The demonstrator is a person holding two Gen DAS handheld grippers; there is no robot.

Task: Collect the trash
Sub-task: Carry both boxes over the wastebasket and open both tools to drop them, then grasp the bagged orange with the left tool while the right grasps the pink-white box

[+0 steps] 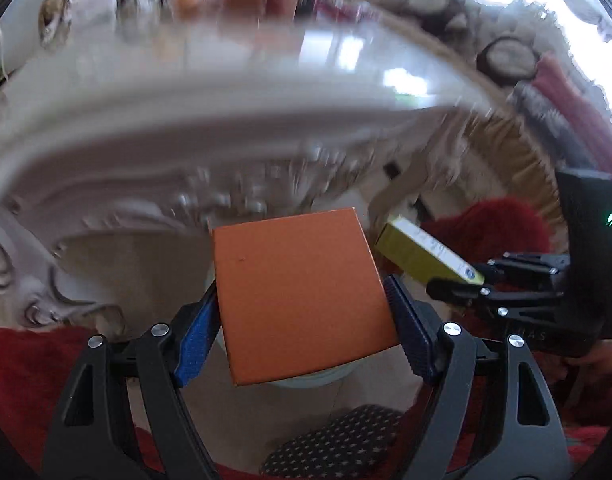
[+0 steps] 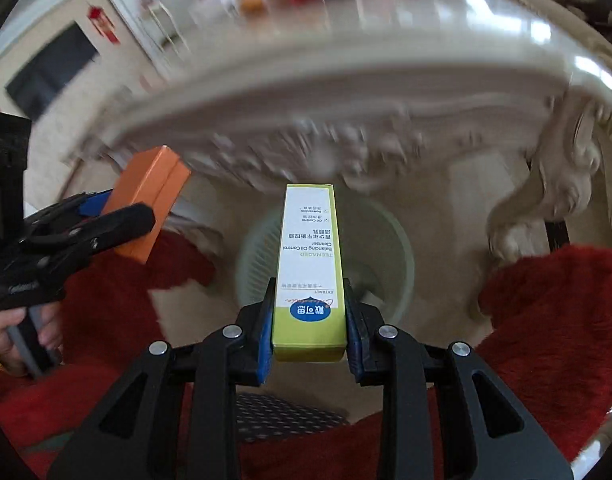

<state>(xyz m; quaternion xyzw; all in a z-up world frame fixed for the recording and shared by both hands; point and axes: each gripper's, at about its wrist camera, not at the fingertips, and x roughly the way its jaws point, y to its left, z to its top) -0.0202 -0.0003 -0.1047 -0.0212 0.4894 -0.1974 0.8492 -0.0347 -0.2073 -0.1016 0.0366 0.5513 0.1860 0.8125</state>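
1. The left hand-held gripper (image 1: 306, 328) holds an orange cardboard box (image 1: 302, 300) between its blue pads, jaws spread wide to take the box's full width. The box sits tilted in the grip, one corner dipping toward the camera.

2. The right hand-held gripper (image 2: 309, 320) is clamped narrowly on a slim yellow-green cleanser carton (image 2: 309, 272). It grips the carton near one end, so most of the length sticks out forward past the fingertips.

3. Both pieces of trash are therefore off the tabletop (image 2: 345, 52) and in the air, carried below its carved cream edge.

4. A pale, slatted wastebasket (image 2: 381, 248) stands on the floor under that edge, between patches of red shaggy rug (image 2: 553, 320). In the right wrist view the carton's free end points straight over its open mouth; in the left wrist view only a sliver of the basket's rim shows beneath the orange box.

5. Both grippers angle steeply downward, which looks meant to let each item fall cleanly into the basket once released.

6. The two grippers are near each other, the right one just beside the orange box in the left view. A person's hand (image 2: 22, 332) grips the left handle.

7. Judged from this, the carry is nearly done and dropping is the step left; the blur suggests fast motion, so aim over the mouth matters.
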